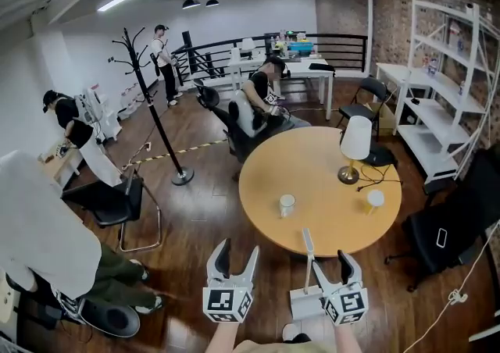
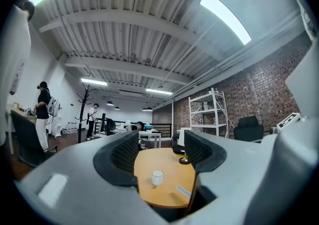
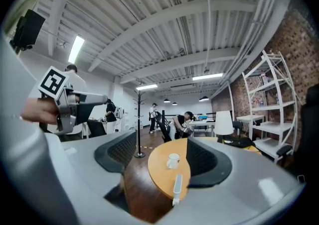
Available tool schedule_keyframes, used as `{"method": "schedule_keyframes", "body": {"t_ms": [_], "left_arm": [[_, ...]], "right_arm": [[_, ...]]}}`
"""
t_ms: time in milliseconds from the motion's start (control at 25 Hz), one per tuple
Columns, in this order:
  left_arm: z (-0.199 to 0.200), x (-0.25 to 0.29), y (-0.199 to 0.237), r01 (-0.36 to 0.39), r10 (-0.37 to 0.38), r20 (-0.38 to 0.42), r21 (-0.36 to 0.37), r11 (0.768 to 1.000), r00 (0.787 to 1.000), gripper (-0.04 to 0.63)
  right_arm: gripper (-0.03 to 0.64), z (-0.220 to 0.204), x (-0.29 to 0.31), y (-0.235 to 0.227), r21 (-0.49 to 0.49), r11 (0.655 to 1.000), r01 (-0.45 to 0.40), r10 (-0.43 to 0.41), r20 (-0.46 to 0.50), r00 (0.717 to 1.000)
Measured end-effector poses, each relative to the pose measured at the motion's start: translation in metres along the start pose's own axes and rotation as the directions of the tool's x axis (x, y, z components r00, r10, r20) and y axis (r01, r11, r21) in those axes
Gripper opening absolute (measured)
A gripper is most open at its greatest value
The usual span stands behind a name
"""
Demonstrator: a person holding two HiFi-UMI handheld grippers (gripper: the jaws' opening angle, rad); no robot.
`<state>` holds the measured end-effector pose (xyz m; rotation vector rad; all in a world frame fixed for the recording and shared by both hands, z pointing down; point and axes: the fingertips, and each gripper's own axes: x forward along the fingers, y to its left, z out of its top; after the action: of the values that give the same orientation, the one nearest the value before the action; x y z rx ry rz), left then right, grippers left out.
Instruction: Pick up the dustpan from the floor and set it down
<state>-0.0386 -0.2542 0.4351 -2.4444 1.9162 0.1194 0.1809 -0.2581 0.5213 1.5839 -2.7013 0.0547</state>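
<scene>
The dustpan stands on the wooden floor just short of the round table. Its grey pan point(image 1: 303, 303) lies beside my right gripper's marker cube, and its pale handle point(image 1: 308, 246) rises in front of the table edge. My right gripper point(image 1: 329, 259) is open. In the right gripper view the handle point(image 3: 177, 188) stands between the jaws, nearer the right one, and no pad presses on it. My left gripper point(image 1: 238, 248) is level and open to the left, with nothing between its fingers; the left gripper view shows the handle point(image 2: 183, 191) low at the right.
The round table point(image 1: 320, 164) carries a white cup point(image 1: 287, 205), a yellow cup point(image 1: 376, 200) and a lamp point(image 1: 355, 144). A black chair point(image 1: 449, 234) stands at the right. A person point(image 1: 47, 234) sits low at the left, by another chair point(image 1: 117, 203) and a coat stand point(image 1: 156, 109).
</scene>
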Motion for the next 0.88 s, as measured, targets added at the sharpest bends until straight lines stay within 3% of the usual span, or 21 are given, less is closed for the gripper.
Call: {"method": "schedule_keyframes", "body": {"t_ms": [160,400,880], "left_arm": [[-0.019,0.024,-0.013,0.024,-0.024,-0.043,0.018,1.000,0.999,0.279],[-0.041,0.029,-0.006,0.004,-0.002,-0.108,0.013,1.000,0.994,0.279],[-0.055,0.029,0.044,-0.026,0.031,-0.194,0.030,0.999,0.981,0.278]], "right_arm": [[0.291,-0.066,0.001,-0.028,0.044,0.998,0.035,-0.029,-0.123,0.992],[0.271,-0.177,0.020,-0.041,0.113,0.993,0.043,-0.007,-0.304,0.953],[0.233,-0.284,0.104,-0.055,0.113,0.991,0.077,-0.011,-0.495,0.869]]}}
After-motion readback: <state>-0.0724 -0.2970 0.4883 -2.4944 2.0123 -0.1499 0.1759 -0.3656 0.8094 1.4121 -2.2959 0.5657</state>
